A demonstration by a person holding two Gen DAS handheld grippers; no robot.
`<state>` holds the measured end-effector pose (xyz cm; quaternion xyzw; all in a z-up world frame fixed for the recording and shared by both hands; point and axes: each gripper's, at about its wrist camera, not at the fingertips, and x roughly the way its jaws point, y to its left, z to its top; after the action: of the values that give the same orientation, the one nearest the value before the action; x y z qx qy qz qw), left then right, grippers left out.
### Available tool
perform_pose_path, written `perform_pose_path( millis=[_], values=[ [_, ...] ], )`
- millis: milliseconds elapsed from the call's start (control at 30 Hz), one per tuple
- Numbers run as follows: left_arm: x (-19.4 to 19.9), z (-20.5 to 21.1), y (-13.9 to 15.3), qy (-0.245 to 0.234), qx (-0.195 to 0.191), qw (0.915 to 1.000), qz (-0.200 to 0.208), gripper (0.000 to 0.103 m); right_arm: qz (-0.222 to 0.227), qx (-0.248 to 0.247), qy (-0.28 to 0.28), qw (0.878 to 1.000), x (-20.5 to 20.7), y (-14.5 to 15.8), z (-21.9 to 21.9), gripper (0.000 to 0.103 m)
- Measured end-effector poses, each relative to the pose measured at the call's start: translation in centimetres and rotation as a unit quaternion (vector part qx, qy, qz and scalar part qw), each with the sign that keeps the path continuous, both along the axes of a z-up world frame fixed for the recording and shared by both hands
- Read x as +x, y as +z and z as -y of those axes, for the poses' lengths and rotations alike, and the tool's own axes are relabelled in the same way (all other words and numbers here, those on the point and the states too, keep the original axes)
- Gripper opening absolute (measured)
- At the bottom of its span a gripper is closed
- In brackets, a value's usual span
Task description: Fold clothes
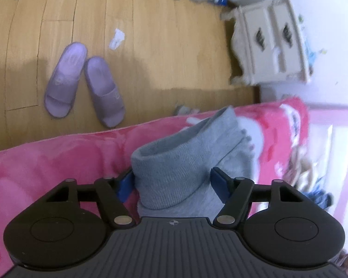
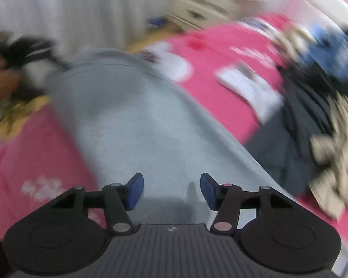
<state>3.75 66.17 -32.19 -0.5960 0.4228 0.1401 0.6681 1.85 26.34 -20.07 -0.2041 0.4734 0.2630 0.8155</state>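
Grey fleece is the story: a grey sweatshirt lies spread across the pink blanket on the bed, and its ribbed cuff stands bunched up right between the left gripper pads. The left-hand blue pad looks pressed against the rib, while the right-hand one seems to stand just off it, so whether that cuff is truly clamped, I cannot tell. Over on the other side, the right gripper hangs above the sweatshirt's flat body with its jaws apart and nothing between them; the view is heavily smeared. Beyond the sweatshirt sits a pile of dark and beige clothes. Off the bed's edge: purple slippers on the wooden floor, a cream nightstand by the wall. The risk from here, as I read it: that thick rolled cuff slipping free from a loose hold, or the sleeve dragging the body crooked and spoiling the fold.
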Motion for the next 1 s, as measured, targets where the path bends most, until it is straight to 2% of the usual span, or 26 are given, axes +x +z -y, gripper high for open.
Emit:
perform_pose_path(
  millis=[67, 133, 200, 300, 400, 433, 467, 600, 633, 667, 700, 733, 767, 800, 900, 1000],
  values=[
    [-0.6, 0.1, 0.4, 0.025, -0.008, 0.9994, 0.021, 0.069, 0.017, 0.012, 0.054, 0.998, -0.8, -0.7, -1.9, 0.069],
    [-0.9, 0.3, 0.6, 0.043, -0.013, 0.9982, 0.039, 0.074, 0.039, 0.019, 0.101, 0.994, -1.4, -1.9, -3.6, 0.070],
    [-0.8, 1.0, 0.0, 0.031, 0.007, 0.9987, 0.039, 0.075, 0.063, 0.027, 0.144, 0.987, -2.2, -3.6, -5.3, 0.070],
    [-1.0, 2.5, -1.8, 0.026, 0.008, 0.9991, 0.034, 0.074, 0.088, 0.025, 0.187, 0.978, -3.4, -5.6, -5.6, 0.070],
    [-1.7, 3.7, -2.0, 0.042, 0.035, 0.9971, 0.053, 0.072, 0.121, 0.016, 0.228, 0.966, -5.5, -7.1, -4.1, 0.075],
    [-1.9, 3.9, -1.9, 0.054, 0.040, 0.9961, 0.057, 0.070, 0.136, 0.013, 0.236, 0.962, -6.1, -7.6, -3.5, 0.077],
    [-2.3, 4.0, -1.8, 0.068, 0.043, 0.9950, 0.059, 0.061, 0.153, 0.003, 0.243, 0.958, -6.8, -8.1, -3.1, 0.080],
    [-3.5, 4.5, -0.5, 0.099, 0.062, 0.9906, 0.070, 0.038, 0.217, -0.039, 0.240, 0.946, -8.0, -10.2, -3.2, 0.080],
    [-3.5, 4.7, 0.1, 0.098, 0.072, 0.9898, 0.074, 0.036, 0.231, -0.044, 0.231, 0.944, -8.2, -10.4, -3.4, 0.078],
    [-3.5, 5.0, 0.6, 0.098, 0.082, 0.9888, 0.078, 0.033, 0.240, -0.045, 0.221, 0.944, -8.2, -10.5, -3.5, 0.071],
    [-3.6, 5.2, 1.3, 0.098, 0.088, 0.9876, 0.085, 0.031, 0.243, -0.043, 0.206, 0.947, -8.0, -10.4, -3.5, 0.059],
    [-3.6, 5.3, 1.9, 0.099, 0.093, 0.9862, 0.094, 0.030, 0.242, -0.038, 0.192, 0.950, -7.8, -10.4, -3.4, 0.053],
    [-3.6, 5.3, 2.7, 0.099, 0.100, 0.9848, 0.102, 0.030, 0.235, -0.031, 0.182, 0.954, -7.7, -10.2, -3.4, 0.029],
    [-3.7, 5.4, 3.4, 0.099, 0.104, 0.9835, 0.110, 0.029, 0.234, -0.030, 0.176, 0.956, -7.6, -10.0, -3.5, 0.016],
    [-4.6, 5.2, 5.2, 0.097, 0.106, 0.9818, 0.124, 0.029, 0.226, -0.023, 0.180, 0.957, -8.0, -8.4, -3.4, 0.014],
    [-7.1, 4.2, 7.0, 0.095, 0.104, 0.9821, 0.126, 0.029, 0.219, -0.008, 0.203, 0.954, -9.4, -5.3, -3.0, 0.014]
  ],
)
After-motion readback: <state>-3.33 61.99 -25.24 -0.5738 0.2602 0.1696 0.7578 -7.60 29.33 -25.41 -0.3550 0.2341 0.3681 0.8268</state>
